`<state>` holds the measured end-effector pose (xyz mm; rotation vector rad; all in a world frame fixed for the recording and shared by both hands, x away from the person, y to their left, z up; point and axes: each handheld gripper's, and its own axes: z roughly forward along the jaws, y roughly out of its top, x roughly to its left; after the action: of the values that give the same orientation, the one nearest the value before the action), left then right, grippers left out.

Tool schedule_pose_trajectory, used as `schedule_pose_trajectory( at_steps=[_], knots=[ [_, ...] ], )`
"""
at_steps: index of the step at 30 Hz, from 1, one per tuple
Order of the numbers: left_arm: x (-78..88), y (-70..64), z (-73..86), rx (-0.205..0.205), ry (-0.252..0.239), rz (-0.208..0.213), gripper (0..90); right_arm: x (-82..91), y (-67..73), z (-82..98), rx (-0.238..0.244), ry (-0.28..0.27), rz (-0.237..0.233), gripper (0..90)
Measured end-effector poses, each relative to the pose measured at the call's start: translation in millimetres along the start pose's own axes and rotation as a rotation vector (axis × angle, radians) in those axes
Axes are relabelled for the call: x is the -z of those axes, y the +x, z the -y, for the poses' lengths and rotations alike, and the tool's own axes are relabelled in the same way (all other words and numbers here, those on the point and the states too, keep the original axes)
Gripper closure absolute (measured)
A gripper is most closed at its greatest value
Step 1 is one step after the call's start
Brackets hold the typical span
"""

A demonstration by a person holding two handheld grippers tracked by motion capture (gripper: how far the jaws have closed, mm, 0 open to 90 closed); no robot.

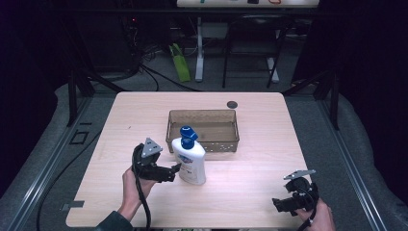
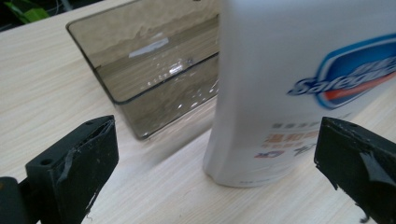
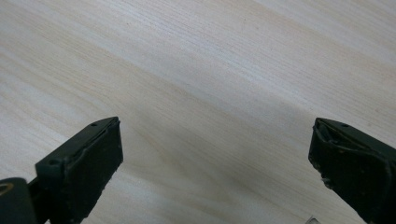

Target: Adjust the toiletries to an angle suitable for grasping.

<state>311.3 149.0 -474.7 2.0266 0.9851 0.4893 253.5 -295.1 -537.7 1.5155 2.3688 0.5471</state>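
A white soap bottle point(image 1: 189, 161) with a blue pump cap stands upright on the wooden table point(image 1: 250, 192), just in front of a smoked-plastic bin point(image 1: 203, 130), as the left gripper point(image 1: 174, 169) closes in on its lower body. The approach looks all but finished: in the left gripper view the jaws stand wide apart, the bottle point(image 2: 299, 88) rising ahead between them, nearer the right-hand jaw. Whether that jaw already brushes the label is hard to say, the near surface being blurred. Nothing is clamped yet. The next move, by this onlooker's reckoning, calls for easing forward to centre the bottle, then squeezing low and firm so the tall container does not tip. The right gripper point(image 1: 278, 204) hangs idle near the table's front right corner, jaws equally wide, holding nothing.
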Motion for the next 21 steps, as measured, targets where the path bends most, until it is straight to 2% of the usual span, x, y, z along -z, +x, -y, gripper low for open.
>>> schedule_pose_trajectory(
  at_steps=[6,10,13,18,21],
  knots=[
    [8.2,-3.1,-5.2,0.004,-0.03,0.02,0.0,-0.2,-2.6,0.9,-0.008,0.006,0.015,2.3],
    [14.5,-6.7,-9.6,-0.009,-0.033,0.036,0.0,-0.4,-2.3,1.1,-0.01,0.006,0.013,2.4],
    [20.2,-11.3,-14.7,-0.029,-0.046,0.039,0.0,0.0,-2.4,0.7,-0.007,0.004,0.023,2.4],
    [24.4,-15.8,-20.9,-0.026,-0.057,0.042,0.0,-0.5,-4.3,1.7,-0.017,0.005,0.027,2.4],
    [24.7,-19.9,-24.6,-0.042,-0.057,0.027,0.0,-0.4,-4.5,1.8,-0.018,0.005,0.031,2.5]
  ],
)
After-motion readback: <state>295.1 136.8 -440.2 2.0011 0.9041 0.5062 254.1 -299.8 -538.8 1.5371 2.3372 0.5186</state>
